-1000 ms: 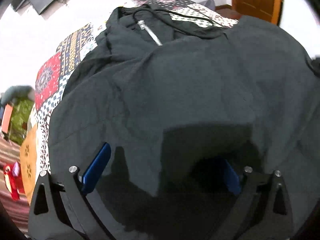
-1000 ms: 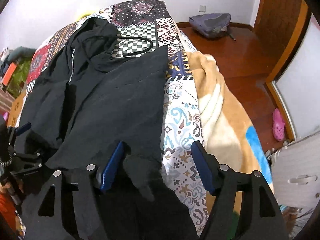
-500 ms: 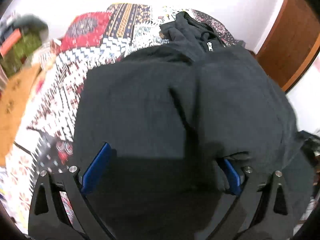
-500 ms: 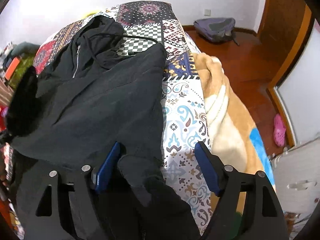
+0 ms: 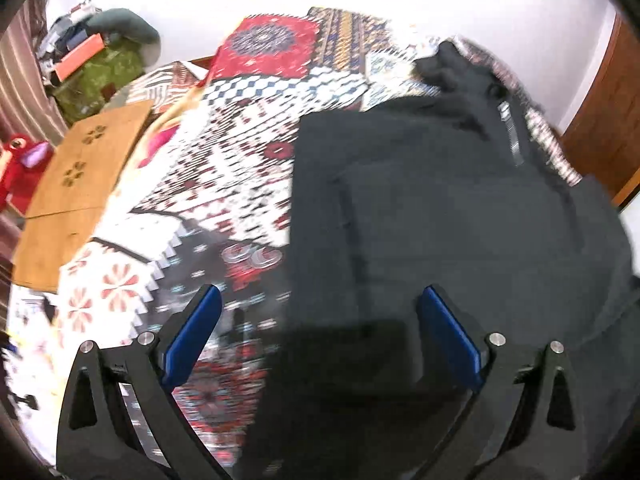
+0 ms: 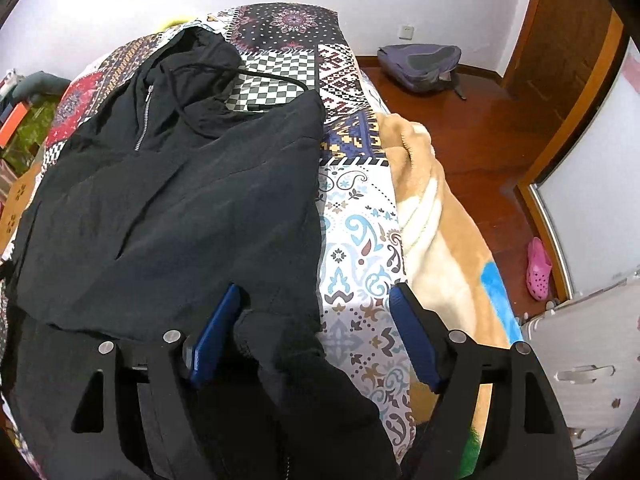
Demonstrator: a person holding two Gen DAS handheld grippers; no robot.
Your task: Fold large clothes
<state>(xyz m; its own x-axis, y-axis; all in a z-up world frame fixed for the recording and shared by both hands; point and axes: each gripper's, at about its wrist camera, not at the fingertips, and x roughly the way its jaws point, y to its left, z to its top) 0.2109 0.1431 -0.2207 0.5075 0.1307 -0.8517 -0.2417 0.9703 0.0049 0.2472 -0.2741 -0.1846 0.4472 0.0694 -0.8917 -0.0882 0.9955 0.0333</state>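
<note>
1. The left gripper [image 5: 318,320] stands wide apart, its blue pads [image 5: 192,334] holding nothing; the near edge of the black hooded jacket [image 5: 440,208] runs between the fingers below them, and whether the pads touch the cloth cannot be told from this blurred view.
2. The right gripper [image 6: 314,320] is likewise spread wide and grips nothing; a bunched fold of the jacket [image 6: 180,200] lies between its fingers, close against the left pad [image 6: 216,336], apart from the right one.
3. The jacket lies spread over the patterned bedspread [image 6: 360,260], with one panel folded over its front. Its right edge runs beside the pale paisley patch of the spread.
4. Just right of that patch lies a tan fleece blanket [image 6: 440,240], draped down the side of the bed.
5. Farther up, the zipper [image 6: 143,128] runs toward the hood [image 6: 200,64], and a black drawstring [image 6: 276,78] loops onto the chequered patch.
6. In the left view, a wooden board [image 5: 76,184] sits beside the bed.
7. Far off, on the red-brown floor, rest a grey backpack [image 6: 420,64] and a pink clog [image 6: 538,268].
</note>
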